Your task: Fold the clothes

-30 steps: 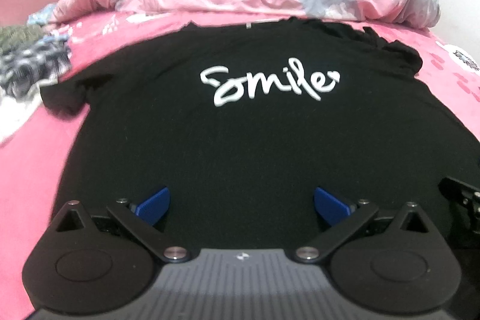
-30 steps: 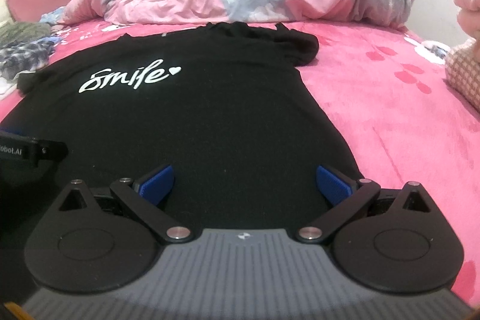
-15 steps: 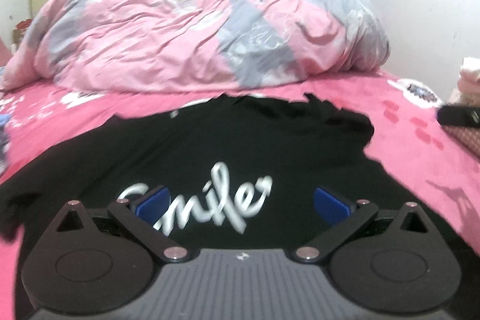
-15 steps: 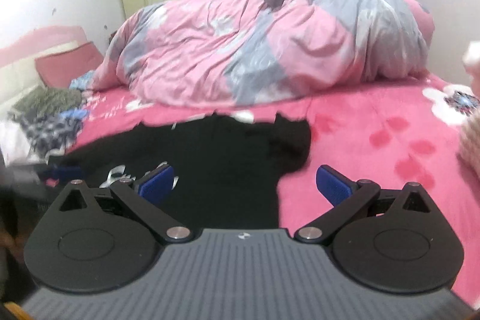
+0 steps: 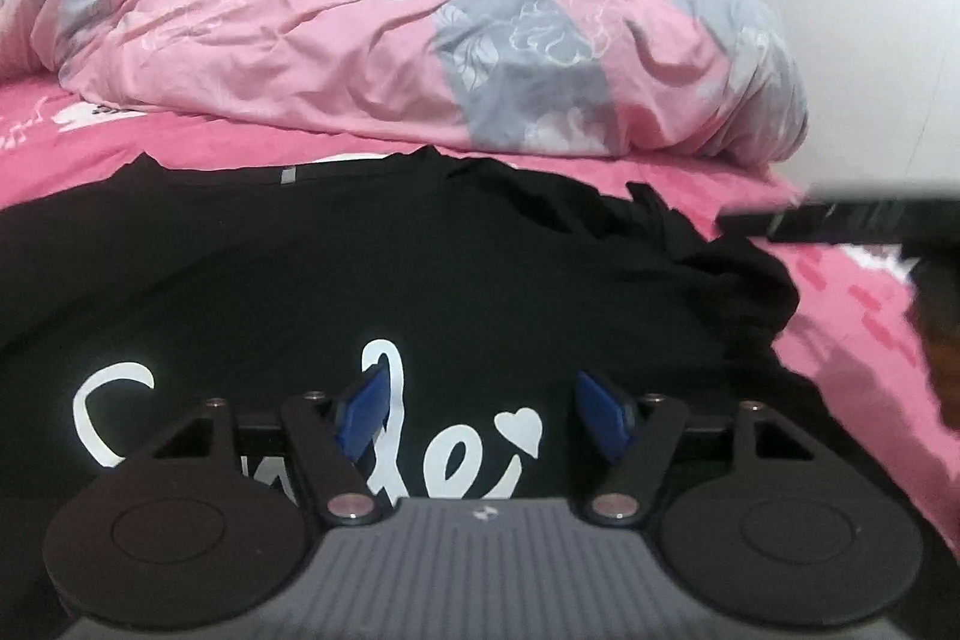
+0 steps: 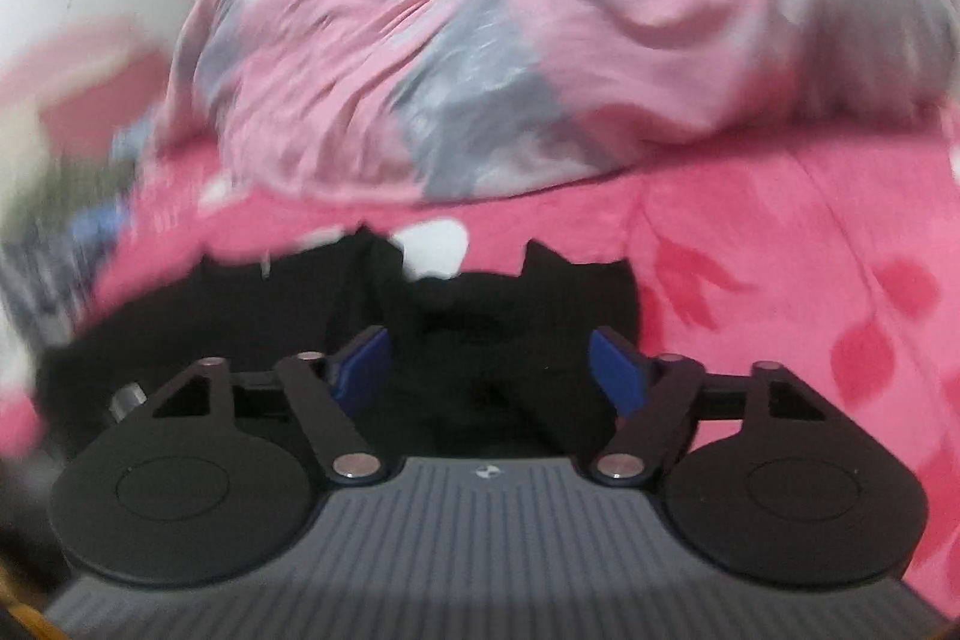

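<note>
Now reaching over flat black shirt point(image 5: 420, 268); left gripper point(image 5: 480, 409) and right gripper point(image 6: 489, 370) closing, nothing pinched. Next: grab crumpled sleeve point(image 5: 720, 256) at two o'clock.

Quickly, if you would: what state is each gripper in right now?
Left gripper: jaws closing, pads still apart over the black cotton T-shirt with white lettering, gripping nothing.
Right gripper: jaws closing over the shirt's rumpled sleeve, not yet pinching it.
</note>
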Motion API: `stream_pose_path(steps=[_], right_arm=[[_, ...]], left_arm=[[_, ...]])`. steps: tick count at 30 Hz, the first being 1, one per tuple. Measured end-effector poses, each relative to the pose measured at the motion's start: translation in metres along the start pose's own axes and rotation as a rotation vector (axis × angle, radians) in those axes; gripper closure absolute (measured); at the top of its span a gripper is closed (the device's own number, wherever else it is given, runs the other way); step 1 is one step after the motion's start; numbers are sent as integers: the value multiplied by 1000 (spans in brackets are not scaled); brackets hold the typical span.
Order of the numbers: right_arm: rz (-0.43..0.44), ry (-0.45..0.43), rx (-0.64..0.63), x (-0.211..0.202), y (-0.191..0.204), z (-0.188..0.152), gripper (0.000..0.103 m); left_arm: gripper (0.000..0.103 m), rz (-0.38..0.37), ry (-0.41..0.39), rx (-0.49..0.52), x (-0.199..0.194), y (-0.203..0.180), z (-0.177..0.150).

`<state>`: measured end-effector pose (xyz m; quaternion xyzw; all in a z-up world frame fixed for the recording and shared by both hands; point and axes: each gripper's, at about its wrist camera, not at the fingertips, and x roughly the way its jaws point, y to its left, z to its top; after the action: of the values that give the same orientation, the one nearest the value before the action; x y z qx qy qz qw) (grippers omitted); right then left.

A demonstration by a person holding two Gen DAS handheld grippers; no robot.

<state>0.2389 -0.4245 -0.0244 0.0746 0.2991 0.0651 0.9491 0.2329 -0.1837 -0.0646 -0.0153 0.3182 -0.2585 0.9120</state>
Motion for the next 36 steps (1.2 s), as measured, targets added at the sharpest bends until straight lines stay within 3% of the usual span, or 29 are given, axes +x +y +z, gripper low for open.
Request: stream_pose_path(steps=[2, 5, 6, 7, 11, 16, 18, 21, 24, 31, 34, 36], right_arm=[[-62, 32, -132, 12, 13, -8, 46], [-121, 44, -184, 17, 9, -13, 79], [-139, 43, -190, 17, 6, -13, 96], [-152, 36, -181, 16, 2, -14, 97], [-132, -81, 173, -9, -53, -11, 99], [-97, -75, 655, -17, -121, -41, 97], [-74, -95, 773, -25, -134, -52, 95], [-160, -167, 771, -43, -131, -51, 93], [-124, -195, 780, -45, -133, -38, 90], [-45, -47, 563, 20, -123, 25, 71], [-59, 50, 509, 54, -125, 38, 61], [-67, 110, 486, 71, -125, 36, 64]], left_arm=[[31, -15, -7, -9, -1, 3, -1], [29, -27, -10, -15, -1, 4, -2], [29, -27, -11, -15, -2, 4, -2], [29, -26, -11, -13, -2, 4, -2], [28, -22, -10, -6, 0, 3, -2], [28, -23, -10, -6, 0, 3, -2], [28, -24, -10, -7, -1, 3, -2], [27, -27, -11, -9, -1, 4, -2], [26, -31, -11, -12, -1, 5, -2], [24, -44, -15, -22, 0, 7, -2], [24, -50, -16, -25, 0, 8, -2], [24, -52, -17, -28, 0, 8, -2]])
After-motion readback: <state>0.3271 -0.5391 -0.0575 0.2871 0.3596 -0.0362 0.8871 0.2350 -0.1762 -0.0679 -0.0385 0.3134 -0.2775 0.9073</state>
